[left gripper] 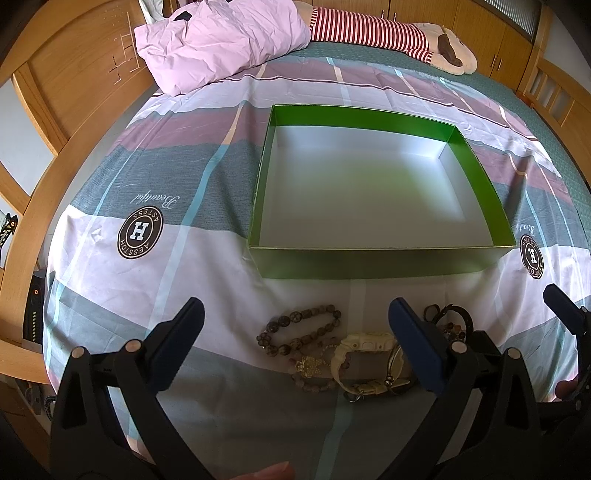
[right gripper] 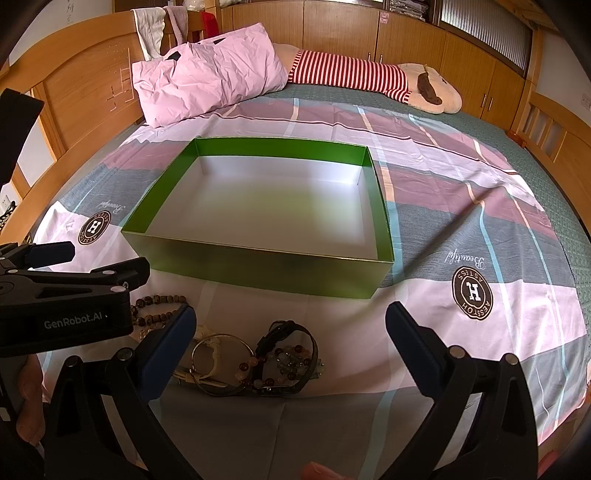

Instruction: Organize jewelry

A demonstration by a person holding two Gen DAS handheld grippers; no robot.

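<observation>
A green box with a pale, bare inside lies open on the bed. In front of it is a small heap of jewelry: a brown bead bracelet, a cream watch, a gold charm, a metal bangle and dark leather and bead bracelets. My left gripper hovers open just above the heap, fingers on either side of it. My right gripper is open too, low over the bracelets. The left gripper's body shows at the left of the right wrist view.
A pink pillow and a striped plush toy lie at the head of the bed. Wooden bed frame on the left, wooden rail on the right. The patterned sheet spreads flat around the box.
</observation>
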